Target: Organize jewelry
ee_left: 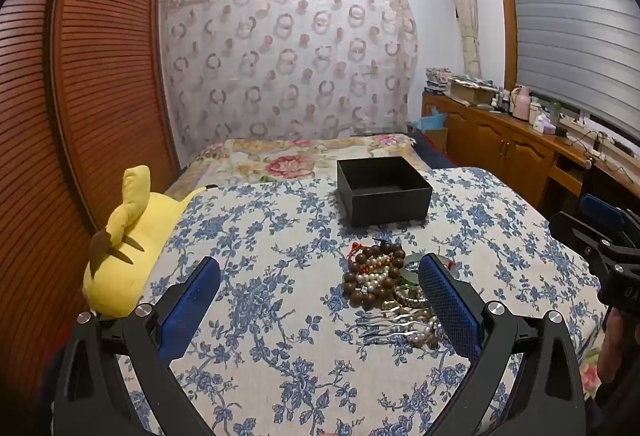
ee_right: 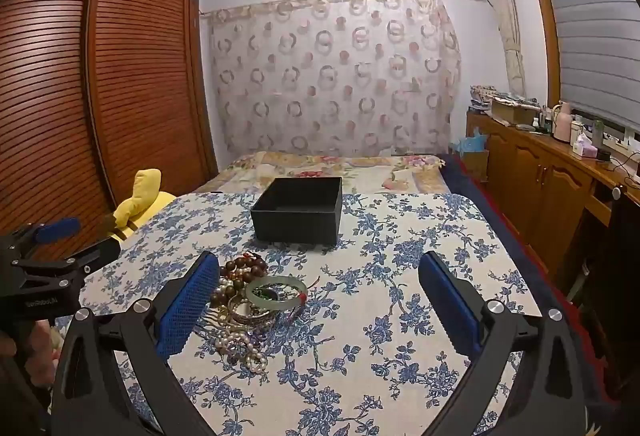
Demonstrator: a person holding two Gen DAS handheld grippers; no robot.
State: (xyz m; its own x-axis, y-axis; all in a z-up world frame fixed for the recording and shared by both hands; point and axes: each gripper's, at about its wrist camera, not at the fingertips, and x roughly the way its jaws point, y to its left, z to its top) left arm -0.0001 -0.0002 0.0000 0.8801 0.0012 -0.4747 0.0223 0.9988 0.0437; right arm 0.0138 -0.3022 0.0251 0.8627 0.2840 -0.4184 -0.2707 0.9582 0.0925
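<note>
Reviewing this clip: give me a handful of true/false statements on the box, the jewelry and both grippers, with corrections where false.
1. The black box has its lid on. False: it is open on top, and no jewelry shows inside.
2. The jewelry pile lies on the blue floral cloth, nearer the cameras than the box. True.
3. The right gripper is shut on the jade bangle. False: its jaws are wide open and hold nothing.
4. The left gripper is open and empty. True.
5. A yellow plush toy lies at the cloth's left edge. True.
</note>
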